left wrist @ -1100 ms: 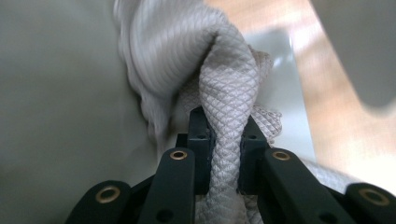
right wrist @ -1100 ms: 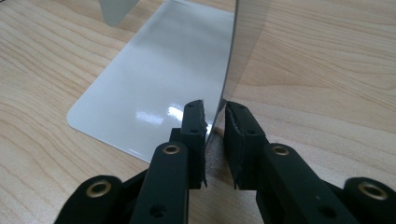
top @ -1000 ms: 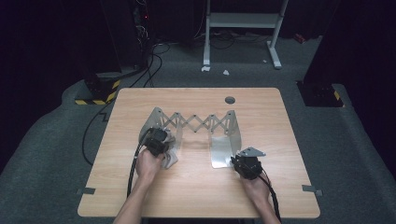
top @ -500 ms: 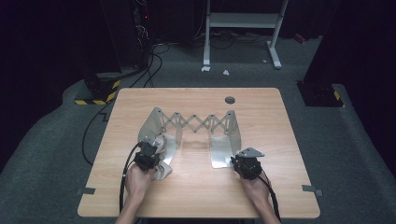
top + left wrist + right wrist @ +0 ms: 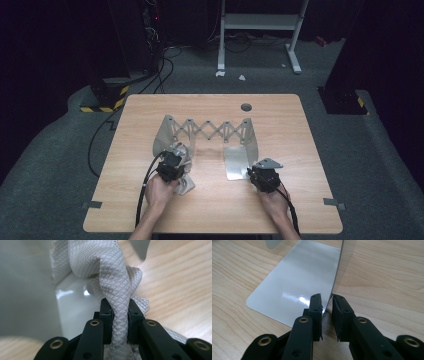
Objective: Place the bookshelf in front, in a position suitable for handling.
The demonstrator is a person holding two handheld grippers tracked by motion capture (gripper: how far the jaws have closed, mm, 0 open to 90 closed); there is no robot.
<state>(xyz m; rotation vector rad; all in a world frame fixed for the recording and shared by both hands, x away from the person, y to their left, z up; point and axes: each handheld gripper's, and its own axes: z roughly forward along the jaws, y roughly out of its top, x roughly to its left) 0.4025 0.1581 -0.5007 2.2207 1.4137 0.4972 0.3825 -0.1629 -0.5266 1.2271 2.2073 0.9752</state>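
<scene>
Two grips on | our left gripper [image 5: 117, 322] clamps the twisted cloth [image 5: 110, 277] between its jaws | our right gripper [image 5: 327, 315] pinches the rack's steel end plate [image 5: 294, 285] | step: wiping; next, drag cloth along plate

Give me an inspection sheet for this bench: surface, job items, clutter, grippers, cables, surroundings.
Surface: wooden table, round grommet hole near the far edge.
Job's things: grey quilted cloth, bunched beside the metal accordion rack; rack stands extended, upright end plate on a flat base plate.
Clutter: tape tabs at the near corners.
Grippers: left gripper shut on the cloth; right gripper clamps the upright end plate's edge.
Cables: black cable trails from the left gripper; more cables on the floor.
Surroundings: grey carpet, white stand frame, hazard-striped block.
</scene>
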